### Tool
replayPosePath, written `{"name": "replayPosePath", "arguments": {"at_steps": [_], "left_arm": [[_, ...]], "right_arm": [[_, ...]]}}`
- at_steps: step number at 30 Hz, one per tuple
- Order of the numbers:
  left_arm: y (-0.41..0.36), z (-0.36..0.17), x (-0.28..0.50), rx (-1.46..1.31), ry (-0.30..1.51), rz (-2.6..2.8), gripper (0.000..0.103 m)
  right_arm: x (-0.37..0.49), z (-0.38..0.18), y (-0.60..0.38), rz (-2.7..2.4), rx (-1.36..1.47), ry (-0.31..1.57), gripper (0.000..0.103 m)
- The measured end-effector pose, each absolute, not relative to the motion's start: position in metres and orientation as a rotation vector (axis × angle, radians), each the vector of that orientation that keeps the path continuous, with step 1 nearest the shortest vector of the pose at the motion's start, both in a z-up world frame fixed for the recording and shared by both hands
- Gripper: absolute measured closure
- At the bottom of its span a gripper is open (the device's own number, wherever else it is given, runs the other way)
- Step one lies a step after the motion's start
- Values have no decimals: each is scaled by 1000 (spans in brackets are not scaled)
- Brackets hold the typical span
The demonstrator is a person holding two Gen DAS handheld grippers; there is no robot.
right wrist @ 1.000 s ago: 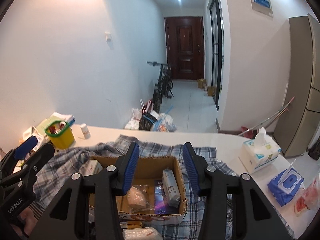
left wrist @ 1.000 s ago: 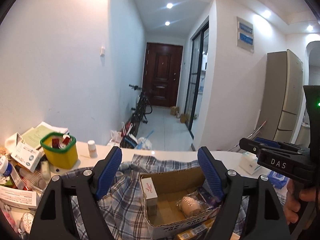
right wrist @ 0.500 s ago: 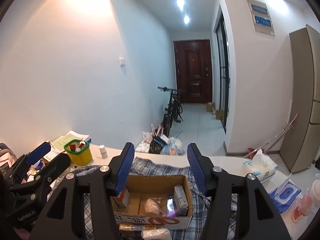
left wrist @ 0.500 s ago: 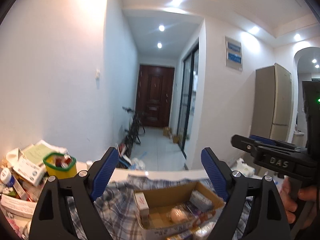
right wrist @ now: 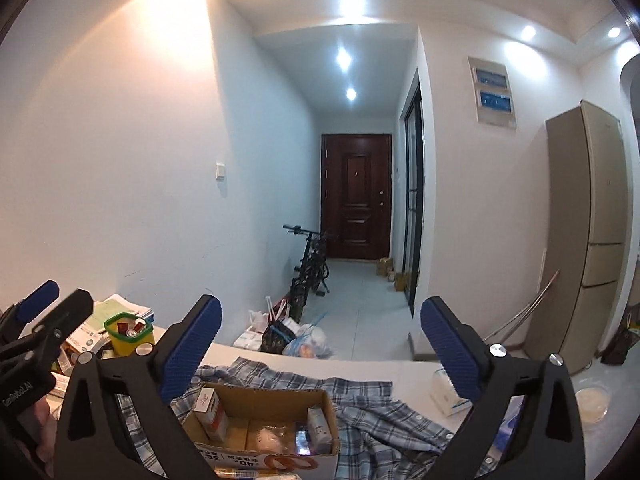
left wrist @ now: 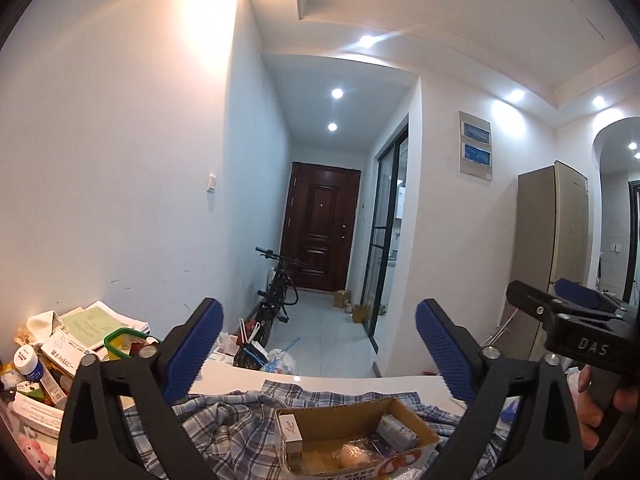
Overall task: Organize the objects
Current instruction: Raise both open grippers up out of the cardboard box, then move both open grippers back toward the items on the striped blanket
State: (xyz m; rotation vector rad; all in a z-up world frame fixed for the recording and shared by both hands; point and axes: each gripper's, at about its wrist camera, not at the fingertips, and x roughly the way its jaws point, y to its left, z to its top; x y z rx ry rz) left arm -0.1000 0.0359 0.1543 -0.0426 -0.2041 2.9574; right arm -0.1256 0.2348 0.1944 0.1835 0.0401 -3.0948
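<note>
An open cardboard box (left wrist: 400, 420) (right wrist: 280, 400) with several small packages inside sits on a blue plaid shirt (left wrist: 224, 428) (right wrist: 372, 412) on the white table. My left gripper (left wrist: 316, 348) is open and empty, raised above and behind the box. My right gripper (right wrist: 320, 340) is open and empty, also raised above the box. Each gripper shows at the edge of the other's view.
A yellow tub with a green rim (right wrist: 128, 332), papers and medicine boxes (left wrist: 68, 344) crowd the table's left. A tissue box (right wrist: 448, 392) and a small bowl (right wrist: 592, 400) stand at the right. Beyond the table are bags, a bicycle (right wrist: 312, 268) and a fridge (right wrist: 588, 240).
Both grippers have lifted and tilted upward, so the box and table have dropped low in each view. The right gripper's jaws have opened wider.
</note>
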Motion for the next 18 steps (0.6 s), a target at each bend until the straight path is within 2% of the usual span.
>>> {"name": "replayPosePath", "arguments": {"at_steps": [9, 18], "left_arm": [[34, 163, -74, -88, -220, 2886, 1], [39, 143, -37, -69, -154, 2943, 1]], "right_arm": [[-86, 203, 234, -3135, 153, 56, 1], [-46, 180, 239, -3081, 133, 20, 1]]}}
